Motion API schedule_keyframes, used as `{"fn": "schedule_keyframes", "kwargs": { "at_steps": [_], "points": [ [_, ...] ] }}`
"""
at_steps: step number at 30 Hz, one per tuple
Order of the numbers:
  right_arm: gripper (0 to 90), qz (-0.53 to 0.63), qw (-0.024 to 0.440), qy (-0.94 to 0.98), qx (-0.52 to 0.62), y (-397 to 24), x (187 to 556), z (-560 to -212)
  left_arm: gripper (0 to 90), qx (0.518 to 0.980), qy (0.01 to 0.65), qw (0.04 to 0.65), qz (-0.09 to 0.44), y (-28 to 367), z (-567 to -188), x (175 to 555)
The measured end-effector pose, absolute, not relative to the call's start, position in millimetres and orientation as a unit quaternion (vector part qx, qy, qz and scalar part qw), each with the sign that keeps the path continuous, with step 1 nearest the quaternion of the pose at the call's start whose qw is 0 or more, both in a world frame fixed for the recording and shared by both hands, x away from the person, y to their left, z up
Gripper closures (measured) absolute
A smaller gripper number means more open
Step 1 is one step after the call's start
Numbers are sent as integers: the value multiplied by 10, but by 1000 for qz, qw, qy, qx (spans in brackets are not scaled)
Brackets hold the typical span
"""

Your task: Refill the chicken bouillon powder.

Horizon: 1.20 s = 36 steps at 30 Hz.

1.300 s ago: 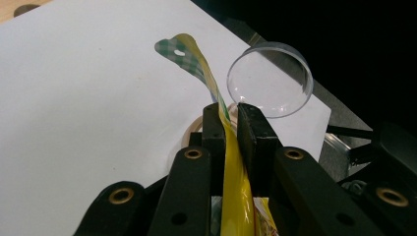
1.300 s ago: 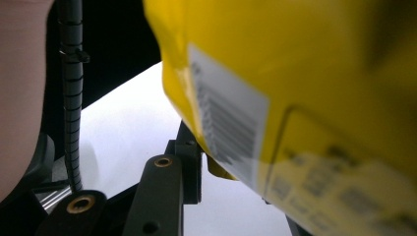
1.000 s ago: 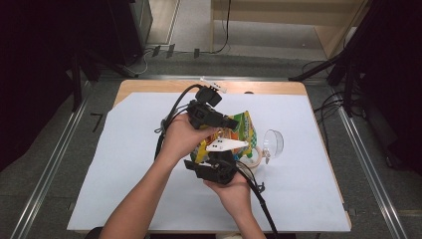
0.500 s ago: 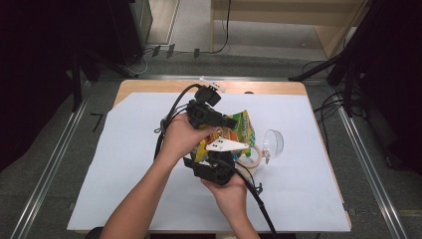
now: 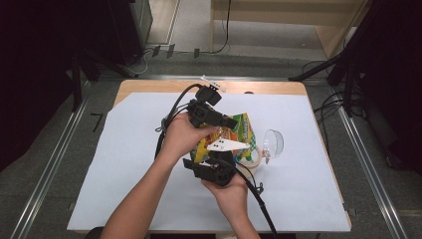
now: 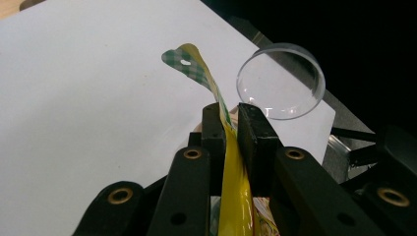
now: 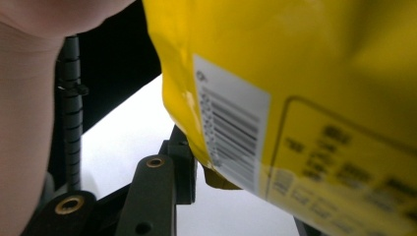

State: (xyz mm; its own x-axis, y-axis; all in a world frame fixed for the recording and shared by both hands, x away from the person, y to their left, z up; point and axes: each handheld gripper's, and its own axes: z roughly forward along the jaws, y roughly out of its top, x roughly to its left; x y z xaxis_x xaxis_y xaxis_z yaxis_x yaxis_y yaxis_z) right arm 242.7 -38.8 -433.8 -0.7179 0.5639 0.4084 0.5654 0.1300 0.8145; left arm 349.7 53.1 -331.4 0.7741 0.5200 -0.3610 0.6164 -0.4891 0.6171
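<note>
Both of your grippers grip one yellow printed snack bag [image 5: 242,130] above the white-covered table [image 5: 124,149]: left gripper [image 6: 231,120] pinches its checked edge, right gripper [image 7: 196,169] its bottom corner.

Your snack bag [image 6: 231,196] is bright yellow; its top edge carries a green-and-white check, upper centre of the left gripper view. The bag's back shows a white barcode label [image 7: 231,128] with black bars, mid-frame in the right gripper view. Jaws black with brass-coloured rivets. White sheet [image 5: 124,164] over a tan table [image 5: 149,85]. Clear lid [image 6: 280,81], upper right.
</note>
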Motion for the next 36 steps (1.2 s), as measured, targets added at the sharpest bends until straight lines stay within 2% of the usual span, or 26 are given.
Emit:
{"fn": "schedule_keyframes", "kwargs": {
  "at_steps": [7, 11, 18, 23, 36],
  "points": [
    [643, -541, -1, -753, -373, -377, 2443, -4348, 820, 860, 326, 388, -63, 534, -3298, 3481],
    [600, -545, 2, -754, -367, -355, 2438, -4333, 818, 859, 325, 391, -62, 545, -3269, 3465],
    [674, -547, -7, -755, -362, -339, 2448, -4344, 818, 861, 319, 392, -59, 539, -3222, 3415],
    [668, -551, 10, -752, -360, -336, 2472, -4358, 819, 862, 317, 392, -55, 531, -3210, 3405],
    [675, -540, 10, -764, -353, -344, 2449, -4317, 819, 853, 330, 394, -89, 574, -3281, 3527]
  ]
}}
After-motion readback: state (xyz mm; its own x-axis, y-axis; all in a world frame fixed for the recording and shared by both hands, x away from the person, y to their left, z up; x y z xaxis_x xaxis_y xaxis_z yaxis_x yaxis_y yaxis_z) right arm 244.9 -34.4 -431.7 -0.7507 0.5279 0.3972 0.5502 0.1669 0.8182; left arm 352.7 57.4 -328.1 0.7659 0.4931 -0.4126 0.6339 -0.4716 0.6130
